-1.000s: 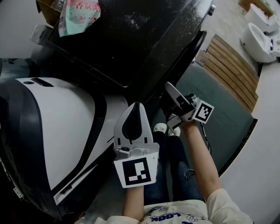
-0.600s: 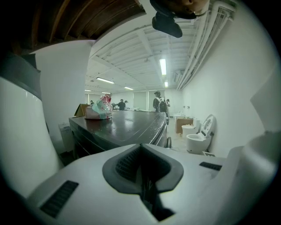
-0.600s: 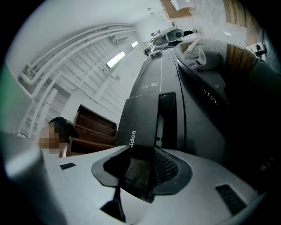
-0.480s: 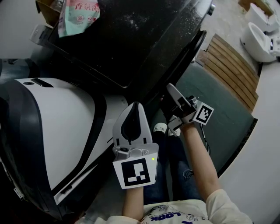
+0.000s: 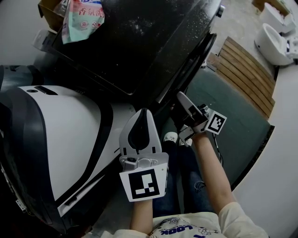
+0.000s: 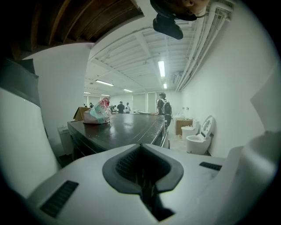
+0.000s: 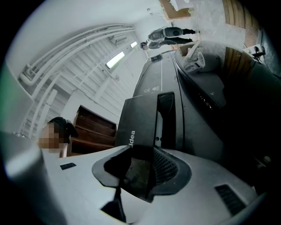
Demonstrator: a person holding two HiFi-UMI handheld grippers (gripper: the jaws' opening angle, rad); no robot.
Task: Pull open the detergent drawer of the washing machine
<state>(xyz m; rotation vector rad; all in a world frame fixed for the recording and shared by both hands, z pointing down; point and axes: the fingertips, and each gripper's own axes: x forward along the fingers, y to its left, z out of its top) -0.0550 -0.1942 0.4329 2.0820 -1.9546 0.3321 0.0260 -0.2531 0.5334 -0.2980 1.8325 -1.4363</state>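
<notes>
R tool (image 7: 136, 151), jaws just closing, pinches detergent drawer (image 7: 142, 121) edge (washer (image 5: 139, 42) body close); L tool (image 6: 141, 149) pressed together in clear air.

we log a pink-and-green printed bag (image 5: 81, 16) at upper left, with a cardboard box (image 5: 46, 7) just beside it. a white rounded housing with dark bands (image 5: 60, 135) fills the left. a wooden slat mat (image 5: 247, 74) and a green floor mat (image 5: 233, 121) lie side by side, with a white toilet (image 5: 274, 44) beyond them. people (image 6: 164, 105) stand far off.
</notes>
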